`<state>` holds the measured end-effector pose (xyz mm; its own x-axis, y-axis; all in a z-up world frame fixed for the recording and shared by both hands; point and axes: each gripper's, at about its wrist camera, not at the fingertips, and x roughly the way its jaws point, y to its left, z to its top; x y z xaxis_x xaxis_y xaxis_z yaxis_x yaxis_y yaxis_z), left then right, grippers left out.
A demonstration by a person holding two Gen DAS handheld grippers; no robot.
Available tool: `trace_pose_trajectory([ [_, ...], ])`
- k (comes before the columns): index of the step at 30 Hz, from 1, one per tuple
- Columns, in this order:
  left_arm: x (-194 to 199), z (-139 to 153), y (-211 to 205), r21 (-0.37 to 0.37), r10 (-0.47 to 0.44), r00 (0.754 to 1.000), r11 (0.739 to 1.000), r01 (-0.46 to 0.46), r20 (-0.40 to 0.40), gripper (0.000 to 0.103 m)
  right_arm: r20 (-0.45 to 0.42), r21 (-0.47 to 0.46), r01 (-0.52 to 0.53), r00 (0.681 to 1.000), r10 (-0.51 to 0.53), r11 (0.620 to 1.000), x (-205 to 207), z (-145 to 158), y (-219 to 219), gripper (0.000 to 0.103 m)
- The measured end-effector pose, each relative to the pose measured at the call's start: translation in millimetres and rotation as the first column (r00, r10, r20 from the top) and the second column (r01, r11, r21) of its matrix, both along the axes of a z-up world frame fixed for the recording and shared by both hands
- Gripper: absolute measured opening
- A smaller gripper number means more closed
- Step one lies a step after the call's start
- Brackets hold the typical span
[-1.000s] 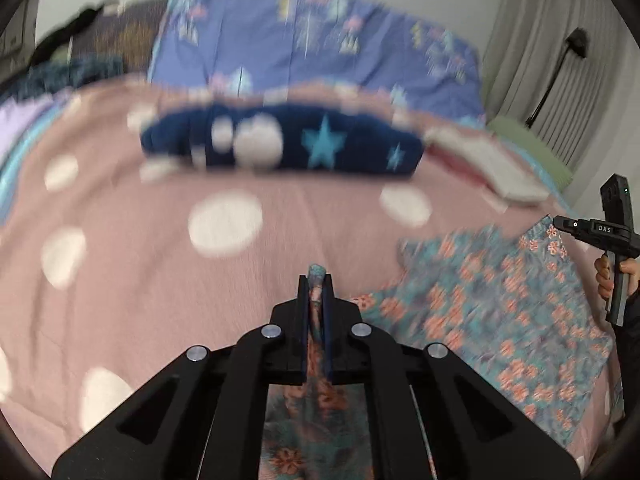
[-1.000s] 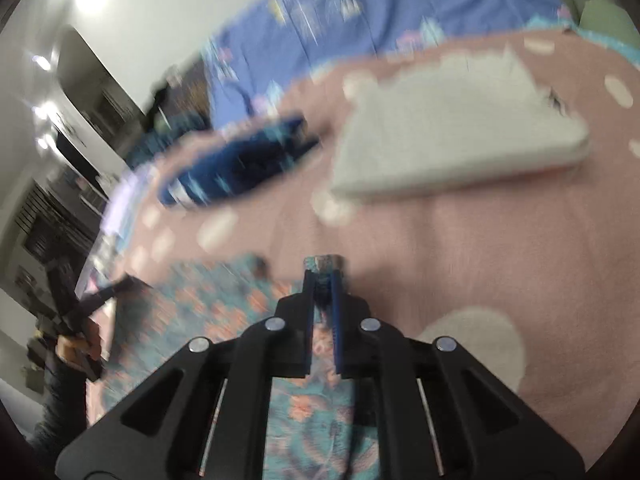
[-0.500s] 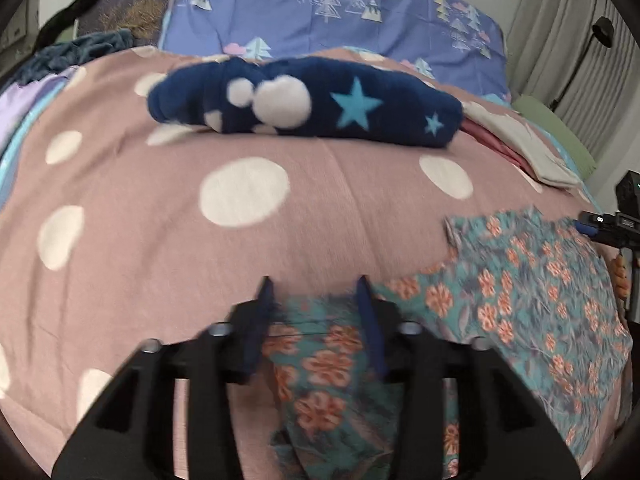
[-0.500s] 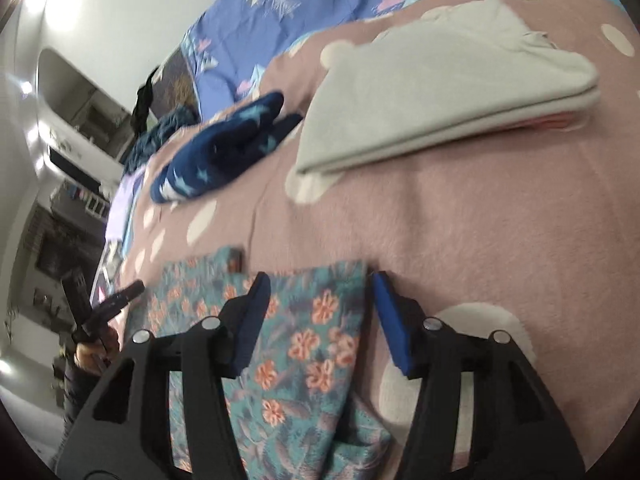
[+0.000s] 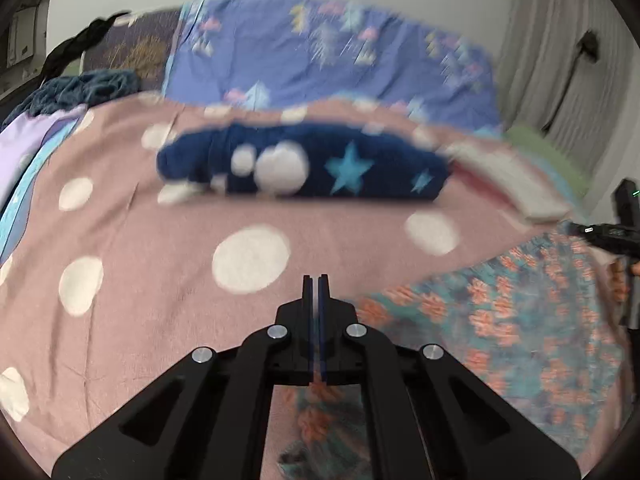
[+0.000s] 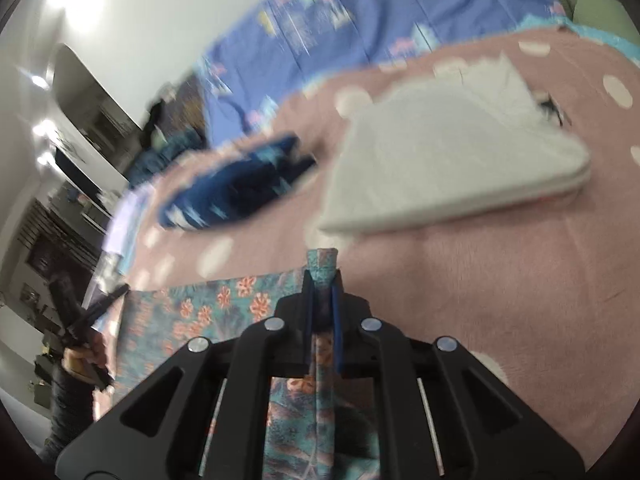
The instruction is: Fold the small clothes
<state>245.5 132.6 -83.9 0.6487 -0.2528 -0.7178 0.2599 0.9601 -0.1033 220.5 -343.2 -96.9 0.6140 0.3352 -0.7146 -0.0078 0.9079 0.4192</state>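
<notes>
Right wrist shows the right claw (image 6: pixel 321 280) closing, pinching blurred floral cloth (image 6: pixel 236 300); the left claw (image 5: pixel 316 286) is closed.

We look from each gripper, forward and downward along its fingers, close over the pink bedspread (image 5: pixel 160 280). In the left wrist view the left gripper (image 5: pixel 316 280) fills the lower centre and the pillow (image 5: pixel 320 48) lies at the top. The right wrist view is tilted, with the right gripper (image 6: pixel 321 276) at lower centre. Both views share the floral cloth (image 5: pixel 500 320) (image 6: pixel 224 300), the navy bundle (image 5: pixel 304 164) (image 6: pixel 240 192) and the white folded stack (image 6: pixel 452 160).
</notes>
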Motion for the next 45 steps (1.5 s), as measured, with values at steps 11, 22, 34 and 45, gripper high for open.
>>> trace_pose_trajectory([
  [11, -60, 21, -43, 0.126, -0.05, 0.996, 0.991, 0.041, 0.074, 0.034, 0.026, 0.096, -0.003, 1.0, 0.001, 0.995, -63, -24, -31, 0.016],
  [22, -237, 24, -303, 0.121, -0.629, 0.776, 0.775, 0.62, 0.057, 0.057, 0.083, 0.236, -0.067, 0.995, 0.049, 0.969, -103, -40, -52, 0.025],
  [34, -265, -16, -396, 0.274, -0.622, 0.783, 0.749, 0.603, -0.023, 0.027, 0.095, 0.327, -0.114, 0.992, 0.088, 0.938, -103, -41, -65, 0.025],
  [45, -291, -8, -372, 0.172, -0.633, 0.774, 0.76, 0.627, -0.021, 0.007, 0.097, 0.337, -0.168, 0.985, 0.143, 0.927, -111, -36, -58, 0.044],
])
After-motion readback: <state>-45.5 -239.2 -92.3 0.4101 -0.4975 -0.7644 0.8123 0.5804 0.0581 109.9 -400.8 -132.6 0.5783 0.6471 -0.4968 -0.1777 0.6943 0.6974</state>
